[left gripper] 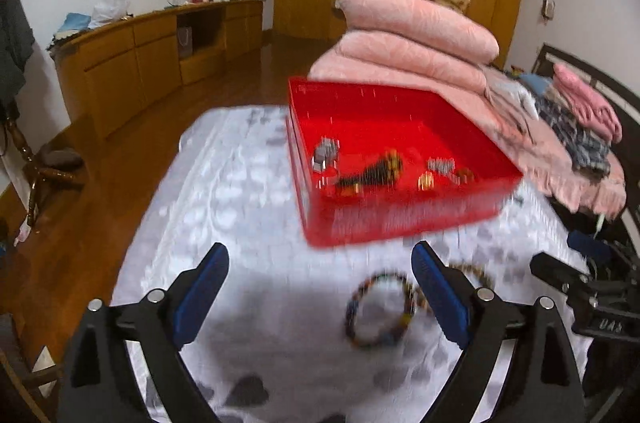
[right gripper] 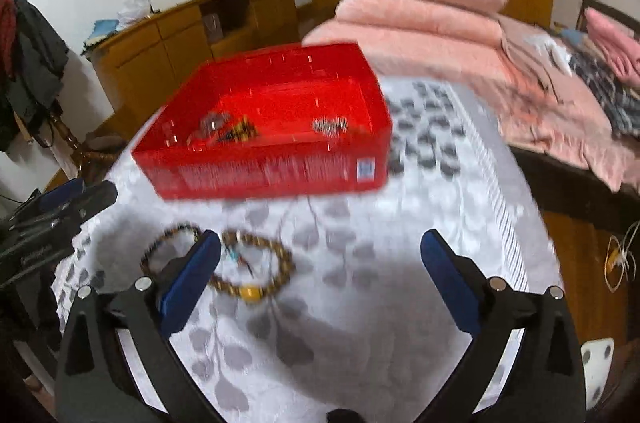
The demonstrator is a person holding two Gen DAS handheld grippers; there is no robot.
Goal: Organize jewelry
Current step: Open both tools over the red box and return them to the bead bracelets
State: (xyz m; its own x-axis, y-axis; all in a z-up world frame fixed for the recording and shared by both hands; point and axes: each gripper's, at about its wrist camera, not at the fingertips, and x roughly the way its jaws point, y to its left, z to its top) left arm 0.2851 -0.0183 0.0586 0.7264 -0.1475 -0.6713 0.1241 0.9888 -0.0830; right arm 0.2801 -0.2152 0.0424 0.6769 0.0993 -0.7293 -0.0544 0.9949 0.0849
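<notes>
A red box (left gripper: 400, 223) stands on the white leaf-patterned cloth (left gripper: 240, 183) and holds several jewelry pieces, among them a dark beaded one (left gripper: 380, 169). In front of it my left gripper (left gripper: 320, 251) is open and empty above the cloth. A multi-coloured bead bracelet (left gripper: 351, 311) lies just inside its right finger, and a brown bracelet (left gripper: 478, 269) lies behind that finger. In the right wrist view my right gripper (right gripper: 320, 237) is open and empty before the red box (right gripper: 260, 175). A brown bracelet with a yellow bead (right gripper: 250, 292) lies by its left finger, which partly hides a darker bracelet (right gripper: 176, 229).
Folded pink quilts (left gripper: 416, 35) are stacked on a bed behind the box, with clothes (left gripper: 580, 127) further right. A long wooden cabinet (left gripper: 152, 55) lines the far wall across a wooden floor (left gripper: 80, 223). The other gripper shows at each view's edge (left gripper: 560, 275) (right gripper: 72, 199).
</notes>
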